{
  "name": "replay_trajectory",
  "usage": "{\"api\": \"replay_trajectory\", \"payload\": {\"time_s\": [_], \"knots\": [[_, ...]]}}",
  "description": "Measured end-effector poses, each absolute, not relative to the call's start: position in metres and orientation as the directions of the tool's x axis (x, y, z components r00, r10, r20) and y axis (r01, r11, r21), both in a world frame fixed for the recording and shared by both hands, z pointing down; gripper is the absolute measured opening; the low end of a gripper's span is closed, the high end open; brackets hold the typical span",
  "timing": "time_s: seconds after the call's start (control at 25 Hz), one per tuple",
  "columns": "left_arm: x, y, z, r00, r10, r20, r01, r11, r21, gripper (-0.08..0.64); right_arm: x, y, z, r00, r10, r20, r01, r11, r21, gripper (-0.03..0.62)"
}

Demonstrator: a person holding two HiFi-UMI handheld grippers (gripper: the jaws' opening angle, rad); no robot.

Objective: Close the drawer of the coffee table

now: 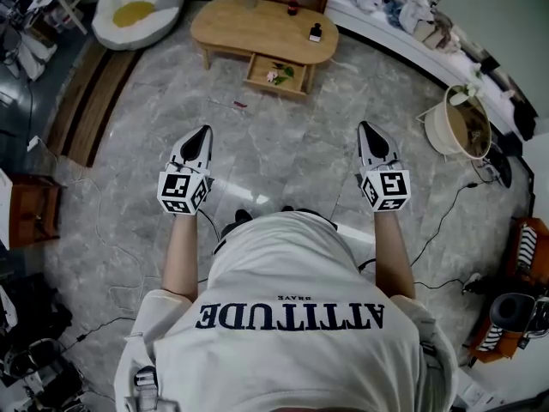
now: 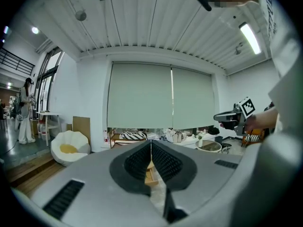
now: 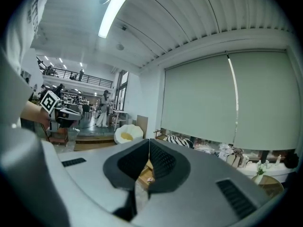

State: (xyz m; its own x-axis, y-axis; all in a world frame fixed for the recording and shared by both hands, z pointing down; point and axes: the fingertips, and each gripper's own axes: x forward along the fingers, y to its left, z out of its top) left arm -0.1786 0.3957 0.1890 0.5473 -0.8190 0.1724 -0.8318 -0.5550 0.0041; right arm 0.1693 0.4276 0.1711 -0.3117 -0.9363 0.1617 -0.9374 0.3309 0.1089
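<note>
A low oval wooden coffee table [image 1: 257,24] stands on the marble floor ahead of me. Its drawer [image 1: 276,75] is pulled out toward me, with small flowers and leaves lying inside. My left gripper [image 1: 203,131] and right gripper [image 1: 366,127] are both held up in front of my body, well short of the table. Both point toward it, shut, with nothing between the jaws. In the left gripper view the left gripper [image 2: 151,143] frames a slice of the drawer [image 2: 151,175]. In the right gripper view the right gripper [image 3: 149,142] does likewise with the drawer [image 3: 146,173].
A small dark bottle [image 1: 316,33] and a red one [image 1: 293,8] stand on the tabletop. A white egg-shaped beanbag [image 1: 135,7] lies at the far left, a round basket table [image 1: 463,125] at right. Cables [image 1: 446,213] cross the floor. A small red object [image 1: 240,104] lies near the drawer.
</note>
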Motion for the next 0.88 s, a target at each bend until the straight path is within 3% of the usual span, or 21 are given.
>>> {"api": "replay_trajectory", "payload": {"time_s": [0.44, 0.88], "knots": [[-0.133, 0.413, 0.194, 0.541, -0.822, 0.177, -0.830, -0.555, -0.043, 0.021, 0.190, 0.425, 0.169, -0.423, -0.897, 0.130, -0.894, 0.436, 0.098, 0.020], [-0.130, 0.410, 0.203, 0.519, -0.835, 0.181, -0.850, -0.526, 0.008, 0.021, 0.193, 0.416, 0.187, -0.450, -0.879, 0.158, -0.881, 0.466, 0.082, 0.020]]}}
